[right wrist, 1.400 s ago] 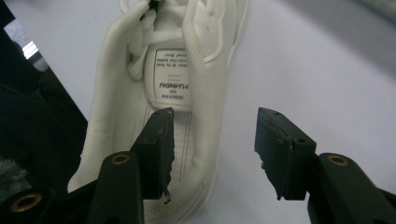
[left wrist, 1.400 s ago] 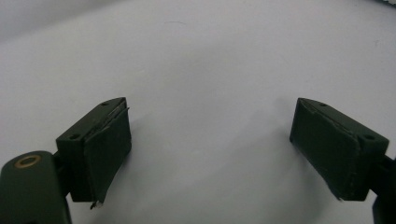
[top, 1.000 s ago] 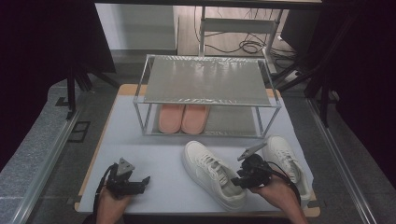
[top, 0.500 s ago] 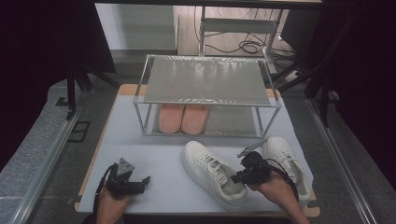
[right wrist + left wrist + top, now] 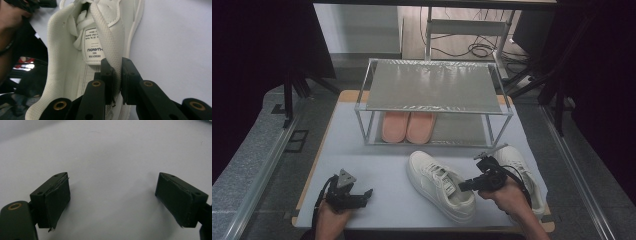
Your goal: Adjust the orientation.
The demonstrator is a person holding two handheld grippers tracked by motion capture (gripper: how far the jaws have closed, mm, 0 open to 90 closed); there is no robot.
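White counter (image 5: 377, 170) carries a two-level metal rack (image 5: 432, 85) near its far edge, with a pair of pink slippers (image 5: 408, 126) on the lower shelf; toward the near edge lies a white sneaker (image 5: 439, 184), toe pointing to the far-left, and the right gripper (image 5: 117, 80) has its fingers (image 5: 107, 75) pinching the sneaker's collar wall by the tongue label; a second sneaker (image 5: 524, 172) waits by the right edge, partly behind the hand; the left gripper (image 5: 112, 200) rests near the near-left corner, fingers spread over bare counter. Judging by this, the grasp is made, but both sneakers have yet to reach the rack.
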